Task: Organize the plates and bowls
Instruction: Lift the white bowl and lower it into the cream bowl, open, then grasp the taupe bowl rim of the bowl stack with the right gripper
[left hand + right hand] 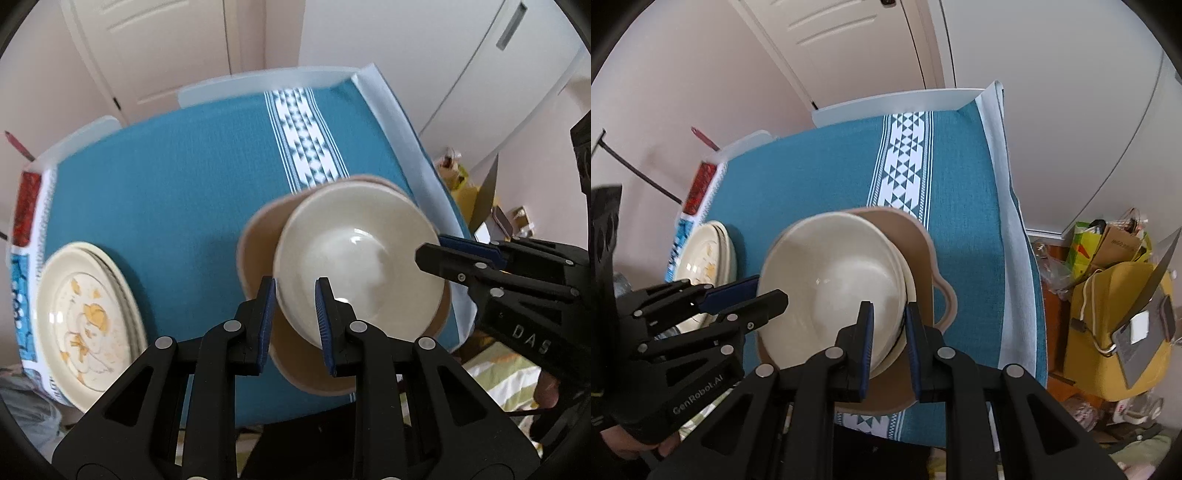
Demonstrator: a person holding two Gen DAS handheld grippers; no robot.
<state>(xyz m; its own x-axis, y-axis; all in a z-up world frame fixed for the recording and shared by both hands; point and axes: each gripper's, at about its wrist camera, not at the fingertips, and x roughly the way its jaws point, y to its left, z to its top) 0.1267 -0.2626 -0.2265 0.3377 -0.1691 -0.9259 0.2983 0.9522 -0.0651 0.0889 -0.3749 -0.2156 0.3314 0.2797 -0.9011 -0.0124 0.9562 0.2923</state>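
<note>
Left tongs (295, 291) and right tongs (888, 325) each grip the rim of one cream bowl (354, 258), above one tan tray (916, 236). Plate stack (88, 314): count unclear.

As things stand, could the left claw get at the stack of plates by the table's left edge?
Probably not yet: the left claw is clamped on the cream bowl's rim. The plates lie uncovered on the teal cloth, so the path looks free once it lets go.

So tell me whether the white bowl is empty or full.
Empty: the white bowl shows only a bare, glossy inside in both views.
</note>
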